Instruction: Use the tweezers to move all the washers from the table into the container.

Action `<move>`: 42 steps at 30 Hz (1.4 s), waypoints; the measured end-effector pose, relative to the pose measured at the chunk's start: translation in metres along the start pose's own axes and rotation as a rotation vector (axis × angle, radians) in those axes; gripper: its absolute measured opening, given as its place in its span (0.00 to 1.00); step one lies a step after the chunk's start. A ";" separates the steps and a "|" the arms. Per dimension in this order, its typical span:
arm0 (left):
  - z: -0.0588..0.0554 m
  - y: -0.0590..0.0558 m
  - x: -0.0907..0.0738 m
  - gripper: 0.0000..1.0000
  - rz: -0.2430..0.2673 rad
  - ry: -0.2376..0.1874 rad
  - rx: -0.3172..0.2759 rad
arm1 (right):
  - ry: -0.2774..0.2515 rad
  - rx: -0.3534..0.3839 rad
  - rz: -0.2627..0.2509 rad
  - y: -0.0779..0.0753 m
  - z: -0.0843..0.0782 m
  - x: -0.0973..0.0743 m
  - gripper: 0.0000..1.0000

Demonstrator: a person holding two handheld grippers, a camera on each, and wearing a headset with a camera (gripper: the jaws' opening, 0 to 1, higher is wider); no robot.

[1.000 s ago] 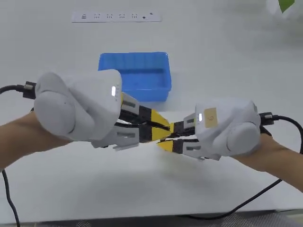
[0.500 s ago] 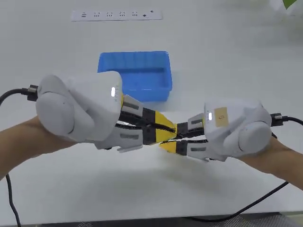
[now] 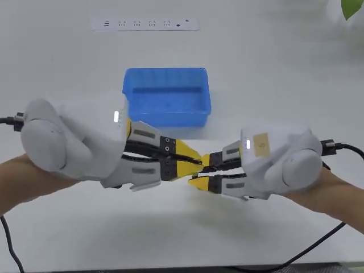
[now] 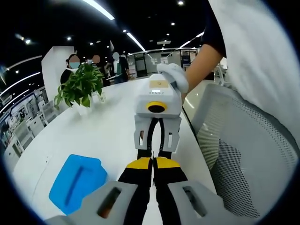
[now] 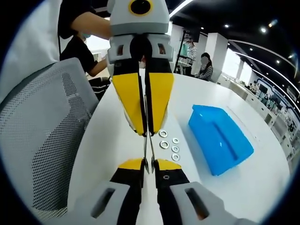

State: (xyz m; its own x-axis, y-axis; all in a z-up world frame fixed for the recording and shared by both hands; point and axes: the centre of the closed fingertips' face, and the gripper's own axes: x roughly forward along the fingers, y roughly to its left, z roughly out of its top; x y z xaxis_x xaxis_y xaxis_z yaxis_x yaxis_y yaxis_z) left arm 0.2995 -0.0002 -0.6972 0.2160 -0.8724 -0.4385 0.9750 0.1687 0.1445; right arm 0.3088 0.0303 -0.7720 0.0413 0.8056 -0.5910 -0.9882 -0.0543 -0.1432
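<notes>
Yellow-tipped black jaws of the left gripper (image 5: 144, 130) are pressed shut on a pair of thin metal tweezers (image 5: 147, 149). The tweezers run out of the jaw tips and straight toward the right gripper (image 5: 148, 165), which faces it head-on. The right gripper's jaws are drawn in to a narrow slot and the far end of the tweezers lies inside that slot. Whether they actually pinch it I cannot tell, and which end of the tweezers it is, is too fine to make out.

Just beside the tweezers, on the white table (image 3: 273, 74), lie five small silver ring washers (image 5: 165, 145) in a loose cluster. They sit between the meeting jaws and the blue rectangular plastic container (image 5: 208, 123), apart from it.

In the head view the two bulky white gripper housings and the crossed jaws cover the patch of table beneath them. The container stands just beyond the grippers, open side up. Its floor is washed with glare, so whether anything lies in it cannot be told.

A white power strip (image 3: 145, 24) lies at the far side of the table. Black cables (image 3: 341, 149) trail from both housings and are cut off by the picture's edges. A grey mesh chair back (image 5: 42, 140) stands beside the table, and a potted green plant (image 4: 79, 86) stands on it farther off.
</notes>
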 end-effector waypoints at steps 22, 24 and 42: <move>-0.014 0.024 -0.058 0.04 0.165 -0.020 -0.054 | 0.018 0.026 -0.032 -0.005 0.005 0.005 0.23; -0.015 0.028 -0.059 0.04 0.171 -0.019 -0.054 | 0.019 0.029 -0.032 -0.004 0.003 0.005 0.24; -0.029 0.034 -0.052 0.04 0.133 0.001 -0.085 | 0.041 0.077 -0.042 -0.011 -0.008 0.008 0.33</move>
State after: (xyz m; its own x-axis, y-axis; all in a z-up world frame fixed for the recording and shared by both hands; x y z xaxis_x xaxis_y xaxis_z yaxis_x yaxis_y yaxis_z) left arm 0.3230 0.0639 -0.6949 0.3437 -0.8392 -0.4214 0.9386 0.3213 0.1256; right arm 0.3209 0.0320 -0.7817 0.0872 0.7815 -0.6178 -0.9938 0.0257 -0.1078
